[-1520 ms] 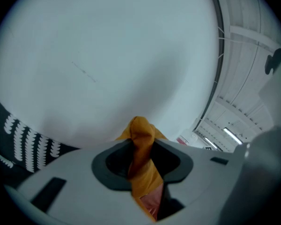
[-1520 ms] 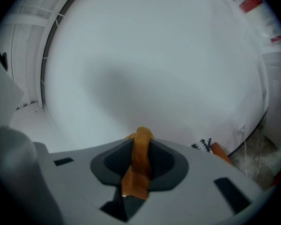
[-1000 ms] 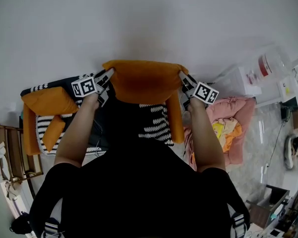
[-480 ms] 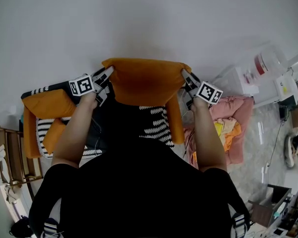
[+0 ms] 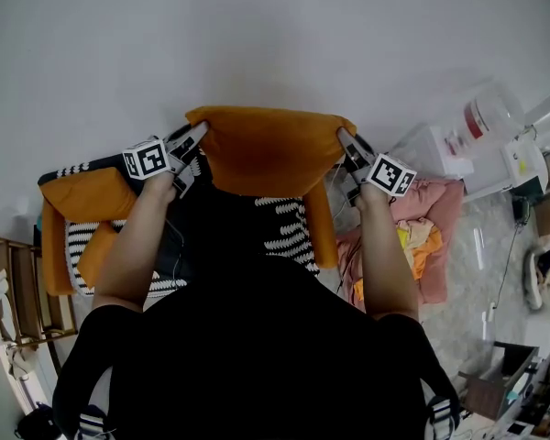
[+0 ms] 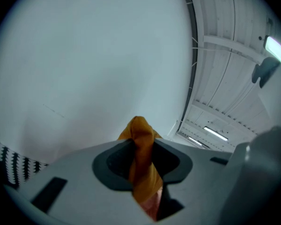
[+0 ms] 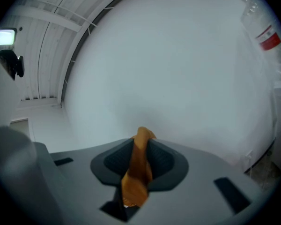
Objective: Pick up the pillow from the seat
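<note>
An orange pillow hangs stretched between my two grippers, in front of the white wall and above the seat with its black-and-white zigzag cover. The left gripper is shut on the pillow's left top corner, and a fold of orange cloth is pinched between its jaws. At the right top corner the right gripper is shut as well, with orange fabric squeezed between its jaws. Both grippers point level at the wall.
Left of the seat lie more orange cushions and a wooden frame. A pink blanket is heaped on the right, with white containers behind it. The white wall stands close ahead.
Both grippers have risen with the pillow, which now hangs a little higher against the wall. The grip on both corners is unchanged.
</note>
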{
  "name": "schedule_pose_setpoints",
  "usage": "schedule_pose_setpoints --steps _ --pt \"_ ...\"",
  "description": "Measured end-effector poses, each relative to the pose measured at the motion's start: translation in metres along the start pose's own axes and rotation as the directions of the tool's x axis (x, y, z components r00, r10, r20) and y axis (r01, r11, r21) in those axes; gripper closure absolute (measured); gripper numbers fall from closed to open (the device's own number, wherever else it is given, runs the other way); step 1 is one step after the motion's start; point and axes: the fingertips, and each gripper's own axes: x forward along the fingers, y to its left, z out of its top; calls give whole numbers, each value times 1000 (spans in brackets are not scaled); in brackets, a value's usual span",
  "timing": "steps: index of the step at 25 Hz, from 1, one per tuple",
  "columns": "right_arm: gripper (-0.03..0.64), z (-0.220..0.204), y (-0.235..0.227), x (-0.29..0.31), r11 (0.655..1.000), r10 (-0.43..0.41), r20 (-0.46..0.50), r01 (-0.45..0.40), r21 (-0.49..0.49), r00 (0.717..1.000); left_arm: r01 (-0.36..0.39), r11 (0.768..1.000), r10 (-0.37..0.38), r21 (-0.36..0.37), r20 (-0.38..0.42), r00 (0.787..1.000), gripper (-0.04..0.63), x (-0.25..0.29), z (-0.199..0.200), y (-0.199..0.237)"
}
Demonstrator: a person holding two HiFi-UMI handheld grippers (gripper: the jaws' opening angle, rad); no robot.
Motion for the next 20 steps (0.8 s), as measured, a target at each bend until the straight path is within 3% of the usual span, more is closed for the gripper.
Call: schedule_pose_setpoints --steps 20 --pt "532 -4 19 -27 1000 3 16 -2 -16 1000 18 1000 -18 16 -3 1000 484 -17 -4 -25"
